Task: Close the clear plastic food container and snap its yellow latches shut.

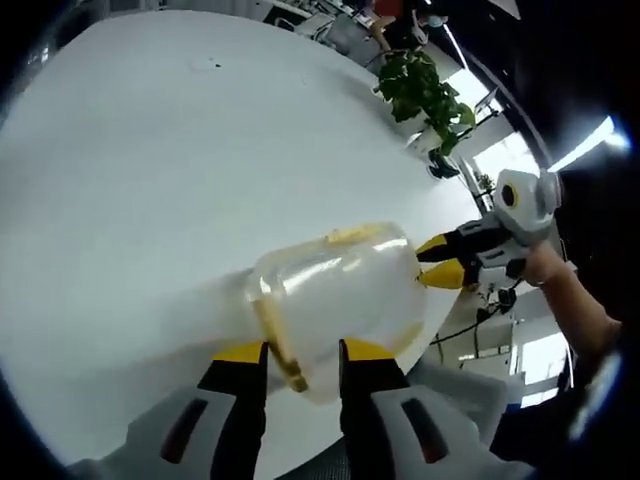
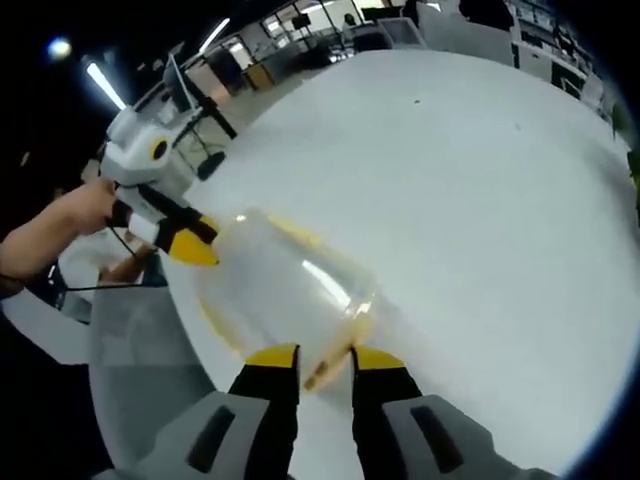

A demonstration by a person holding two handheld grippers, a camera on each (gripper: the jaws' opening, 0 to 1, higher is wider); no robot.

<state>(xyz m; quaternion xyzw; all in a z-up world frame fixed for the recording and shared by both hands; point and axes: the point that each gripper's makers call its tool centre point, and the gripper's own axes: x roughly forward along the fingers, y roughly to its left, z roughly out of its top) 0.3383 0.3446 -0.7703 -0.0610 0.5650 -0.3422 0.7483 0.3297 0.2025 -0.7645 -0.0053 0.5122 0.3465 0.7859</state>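
Observation:
A clear plastic container (image 1: pixel 345 290) with yellow latches lies on its side near the edge of a white round table (image 1: pixel 150 180). My left gripper (image 1: pixel 304 352) is shut on one end, with a yellow latch (image 1: pixel 278 345) between its yellow-tipped jaws. My right gripper (image 1: pixel 432 262) pinches the opposite end. In the right gripper view the same container (image 2: pixel 280 290) runs away from my right gripper (image 2: pixel 325 358), whose jaws close on a yellow latch (image 2: pixel 325 377). The left gripper (image 2: pixel 195 245) meets the far end there. I cannot tell if the lid is seated.
The white table (image 2: pixel 480 200) spreads wide beyond the container. A potted plant (image 1: pixel 425 95) stands past the table's far edge. A person's hand (image 2: pixel 70 215) holds the left gripper; another hand (image 1: pixel 560 280) holds the right one. Office desks sit in the background.

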